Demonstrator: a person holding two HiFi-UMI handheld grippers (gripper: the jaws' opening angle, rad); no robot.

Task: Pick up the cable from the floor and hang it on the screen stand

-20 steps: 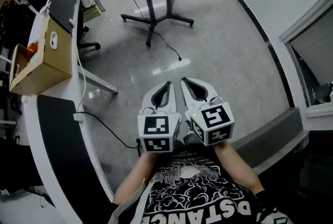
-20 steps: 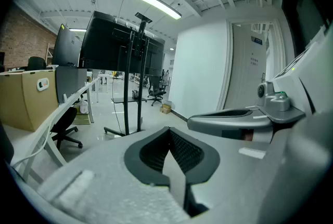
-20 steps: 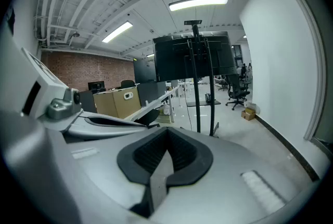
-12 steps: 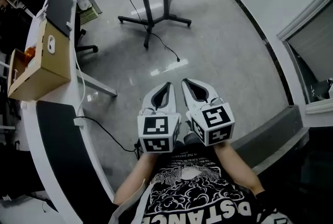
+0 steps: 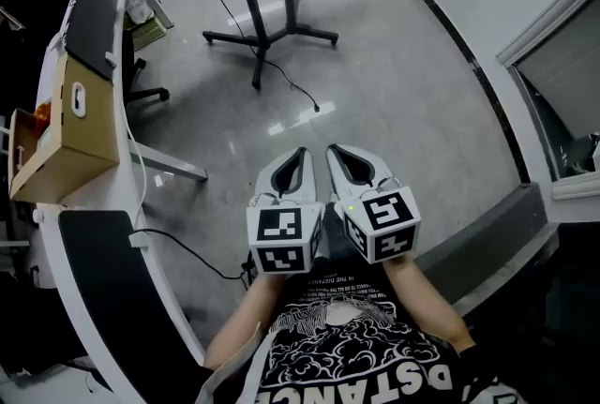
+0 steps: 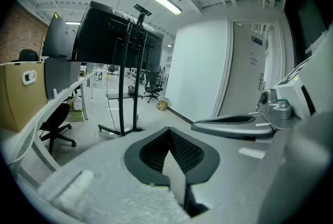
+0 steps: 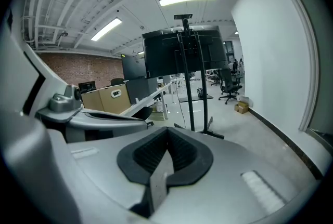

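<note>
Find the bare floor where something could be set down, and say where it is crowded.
Widest bare floor: between the base of the screen stand, the cable and the dark skirting on the right. A smaller patch lies between the cable's end and the desk leg. Crowded: the left, with desk, cardboard box and chair base.

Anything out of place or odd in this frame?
A black cable lies loose on the floor, trailing from the foot of the screen stand instead of hanging on it.
</note>
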